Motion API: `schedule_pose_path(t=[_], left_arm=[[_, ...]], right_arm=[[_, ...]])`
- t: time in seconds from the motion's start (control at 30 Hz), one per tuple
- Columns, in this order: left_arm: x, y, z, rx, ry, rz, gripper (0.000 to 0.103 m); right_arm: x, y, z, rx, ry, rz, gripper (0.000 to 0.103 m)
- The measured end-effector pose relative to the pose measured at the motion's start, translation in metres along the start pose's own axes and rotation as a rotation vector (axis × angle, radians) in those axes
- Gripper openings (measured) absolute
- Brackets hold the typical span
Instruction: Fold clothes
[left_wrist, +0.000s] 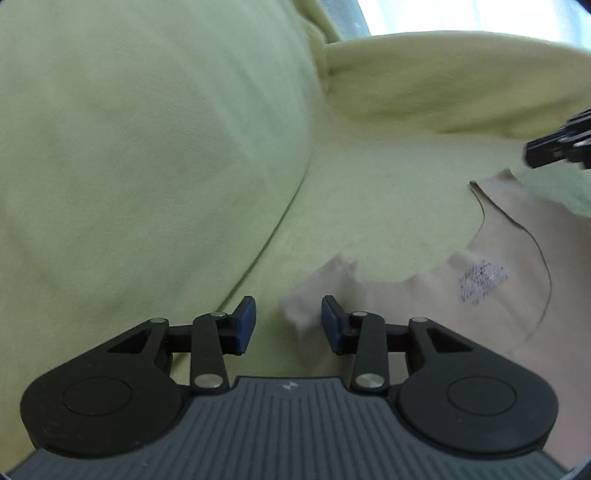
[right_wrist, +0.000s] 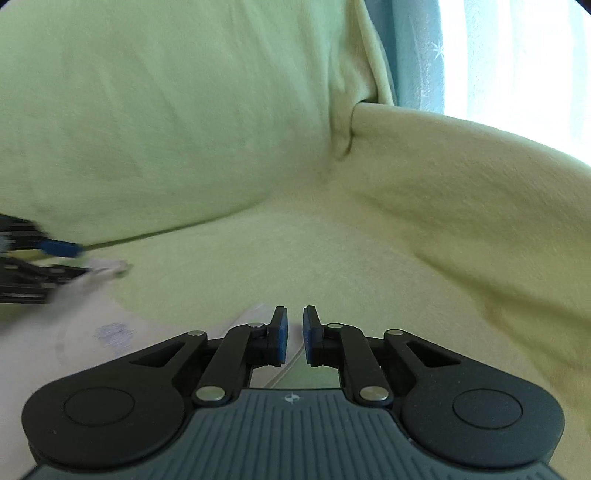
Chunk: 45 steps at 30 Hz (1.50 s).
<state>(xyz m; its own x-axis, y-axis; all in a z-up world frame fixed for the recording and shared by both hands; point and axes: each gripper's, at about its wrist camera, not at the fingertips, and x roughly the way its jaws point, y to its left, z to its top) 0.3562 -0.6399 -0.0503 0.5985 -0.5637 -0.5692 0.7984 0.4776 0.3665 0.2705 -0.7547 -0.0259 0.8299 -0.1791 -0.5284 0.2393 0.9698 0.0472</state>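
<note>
Presently catalogued, with places given relative to the pale beige garment (left_wrist: 424, 314):

1. Garment: laid flat on the seat of a sofa covered in light green cloth (left_wrist: 166, 147). A curved neckline edge and a small printed label patch (left_wrist: 482, 278) are seen on it. One shoulder corner is raised toward the left gripper.

2. Left gripper (left_wrist: 289, 325): set at the garment's near corner. Its blue-padded fingers (left_wrist: 246, 322) are held apart, and the raised fabric stands between them, beside the right-hand pad. No pressing of both pads on the cloth is shown.

3. Right gripper (right_wrist: 294, 338): placed over the garment's opposite edge. Its fingers are kept slightly apart; a seam of the garment is seen through the narrow gap, unpinched.

4. Curtain (right_wrist: 413, 55): hung beyond the sofa arm, well apart from the garment.
</note>
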Motion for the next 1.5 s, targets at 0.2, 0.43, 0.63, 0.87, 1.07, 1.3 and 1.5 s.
schedule_pose_path(t=[0.2,0.43,0.63,0.87,1.07,1.3,1.5], left_arm=[[-0.014,0.005,0.018,0.006,0.007,0.093,0.034],[-0.100,-0.004,-0.003,-0.062,-0.031,0.045,0.037],[-0.195,0.021,-0.075,-0.132,-0.008,-0.034,0.044],[-0.290,0.041,-0.160,-0.188,0.090,-0.095,0.044],[-0.331,0.024,-0.198,-0.249,0.141,-0.143,0.043],[-0.334,0.022,-0.213,-0.325,0.156,-0.189,0.029],[-0.331,0.013,-0.210,-0.294,0.132,-0.227,0.003]], right_arm=[[-0.049,-0.003,-0.017,0.063,0.015,0.070,0.018],[-0.139,-0.004,-0.056,0.193,0.050,0.139,0.036],[-0.214,0.008,-0.110,0.394,0.106,0.178,0.039],[-0.276,0.022,-0.160,0.529,0.034,0.174,0.044],[-0.291,0.038,-0.172,0.339,0.125,0.192,0.048],[-0.269,0.037,-0.196,0.302,0.260,0.180,0.049],[-0.259,0.035,-0.204,0.343,0.290,0.210,0.049]])
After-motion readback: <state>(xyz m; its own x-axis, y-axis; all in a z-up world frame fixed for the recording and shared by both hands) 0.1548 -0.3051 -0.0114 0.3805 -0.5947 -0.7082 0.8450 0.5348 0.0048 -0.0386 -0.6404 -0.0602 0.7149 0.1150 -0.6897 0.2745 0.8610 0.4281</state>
